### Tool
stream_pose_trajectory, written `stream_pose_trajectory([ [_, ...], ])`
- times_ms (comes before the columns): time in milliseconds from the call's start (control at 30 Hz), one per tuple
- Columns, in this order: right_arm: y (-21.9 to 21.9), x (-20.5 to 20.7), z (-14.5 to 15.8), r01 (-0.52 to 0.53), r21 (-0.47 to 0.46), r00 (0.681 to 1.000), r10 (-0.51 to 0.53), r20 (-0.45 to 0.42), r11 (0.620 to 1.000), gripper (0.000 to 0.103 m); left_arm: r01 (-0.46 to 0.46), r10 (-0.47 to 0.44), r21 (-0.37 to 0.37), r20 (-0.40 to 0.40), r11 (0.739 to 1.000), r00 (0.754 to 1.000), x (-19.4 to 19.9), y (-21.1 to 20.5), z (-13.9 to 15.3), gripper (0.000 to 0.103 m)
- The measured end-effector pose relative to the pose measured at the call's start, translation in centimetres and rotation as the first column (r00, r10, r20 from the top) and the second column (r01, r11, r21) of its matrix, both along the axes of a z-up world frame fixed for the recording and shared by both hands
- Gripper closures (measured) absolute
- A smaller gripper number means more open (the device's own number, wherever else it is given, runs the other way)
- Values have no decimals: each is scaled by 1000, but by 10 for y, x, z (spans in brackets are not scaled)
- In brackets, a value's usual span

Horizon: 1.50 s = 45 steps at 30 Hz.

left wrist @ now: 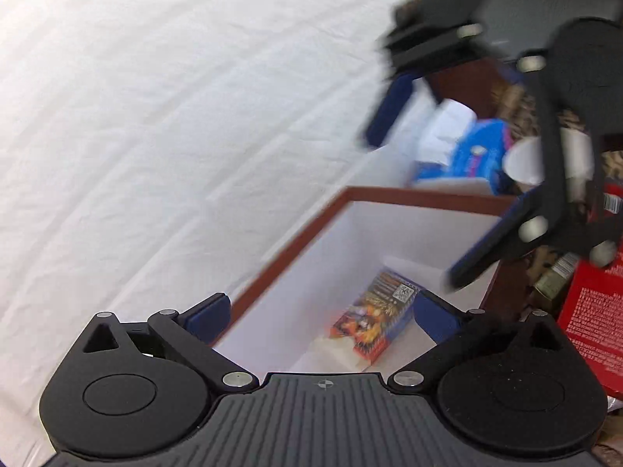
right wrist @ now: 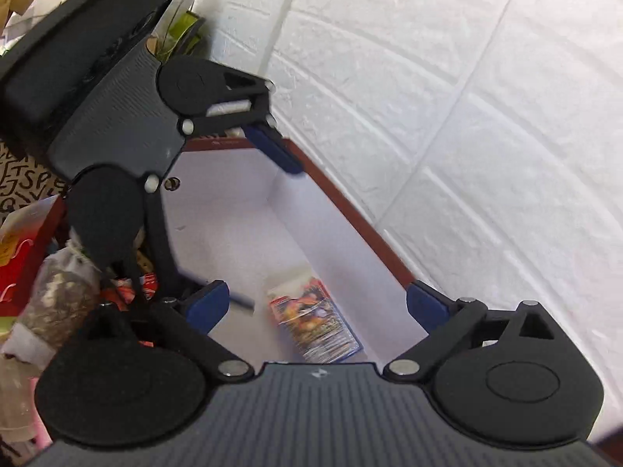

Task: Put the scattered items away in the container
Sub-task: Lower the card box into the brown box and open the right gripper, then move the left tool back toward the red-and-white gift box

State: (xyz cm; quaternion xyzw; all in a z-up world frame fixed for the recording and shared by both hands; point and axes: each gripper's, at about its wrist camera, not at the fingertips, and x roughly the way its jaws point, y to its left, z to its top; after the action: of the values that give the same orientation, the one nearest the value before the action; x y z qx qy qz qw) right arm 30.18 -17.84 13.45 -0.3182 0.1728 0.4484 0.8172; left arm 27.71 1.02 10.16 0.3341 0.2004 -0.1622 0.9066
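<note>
We find both tongs, left (left wrist: pixel 323 311) and right (right wrist: pixel 317 307), released above the box (left wrist: pixel 311 233); we should withdraw upward, clear of its 12 o'clock rim.

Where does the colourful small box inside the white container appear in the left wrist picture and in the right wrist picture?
Left wrist view: the colourful box lies low, right of centre, on the container's white floor.
Right wrist view: the same box lies low, near the centre, between the right gripper's open fingers.
Shared landmark: the container's brown rim beside the white wall.
</note>
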Motion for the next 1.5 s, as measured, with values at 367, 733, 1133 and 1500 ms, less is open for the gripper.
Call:
stream_pose_trajectory([
  [367, -65, -164, 5, 287, 200, 953, -301, 44, 937, 4, -395, 455, -305, 157, 866, 877, -161, 22, 28, 0],
  [733, -43, -248, -77, 522, 215, 844, -537, 11, 825, 25, -413, 449, -194, 208, 890, 869, -237, -53, -58, 0],
  [1133, -67, -244, -82, 556, 235, 831, -540, -132, 797, 18, -296, 343, -465, 17, 834, 939, -242, -23, -65, 0],
  [1500, -77, -243, -82, 580, 249, 815, -549, -186, 776, 30, -155, 153, -373, -36, 915, 988, -259, -28, -80, 10],
])
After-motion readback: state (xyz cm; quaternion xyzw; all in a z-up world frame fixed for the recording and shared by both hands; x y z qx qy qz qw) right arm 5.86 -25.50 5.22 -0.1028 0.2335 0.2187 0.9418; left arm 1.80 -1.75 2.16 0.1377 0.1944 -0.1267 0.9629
